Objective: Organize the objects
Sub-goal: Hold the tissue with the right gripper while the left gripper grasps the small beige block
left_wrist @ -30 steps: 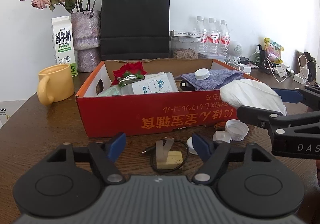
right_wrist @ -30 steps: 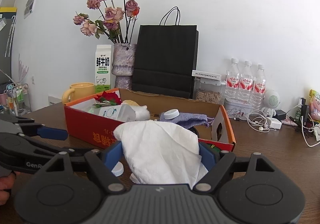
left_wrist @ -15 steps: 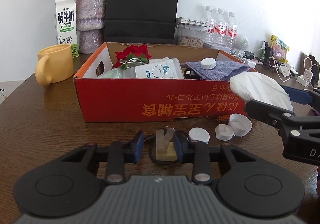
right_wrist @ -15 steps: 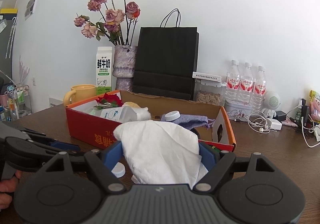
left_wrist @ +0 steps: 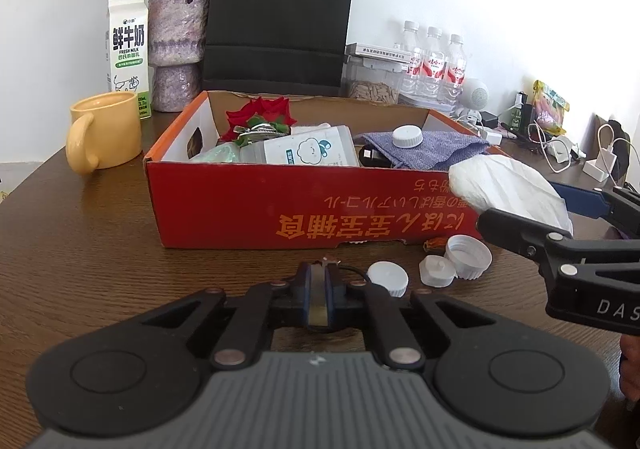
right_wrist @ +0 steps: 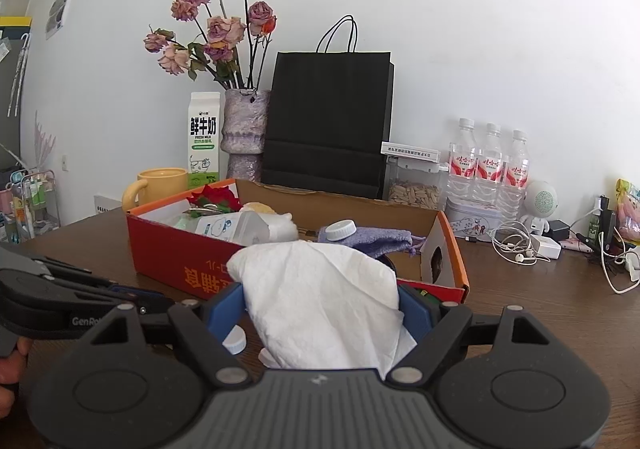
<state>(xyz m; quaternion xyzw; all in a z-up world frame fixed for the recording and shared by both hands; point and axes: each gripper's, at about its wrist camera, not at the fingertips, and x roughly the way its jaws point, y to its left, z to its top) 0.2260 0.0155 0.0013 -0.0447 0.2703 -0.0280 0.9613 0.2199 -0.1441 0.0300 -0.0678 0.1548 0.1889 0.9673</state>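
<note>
My left gripper (left_wrist: 318,295) is clamped tight on the small yellow block (left_wrist: 319,299), 6 o'clock of the red box (left_wrist: 304,205); right gripper (right_wrist: 322,307) holds the white tissue wad (right_wrist: 320,301) wide, both staged for boxing, I'd guess.

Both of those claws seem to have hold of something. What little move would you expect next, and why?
Probably the left gripper lifts its small yellowish block toward the red box: its jaws are shut on it, right before the box. The right gripper holds a tissue wad.
</note>
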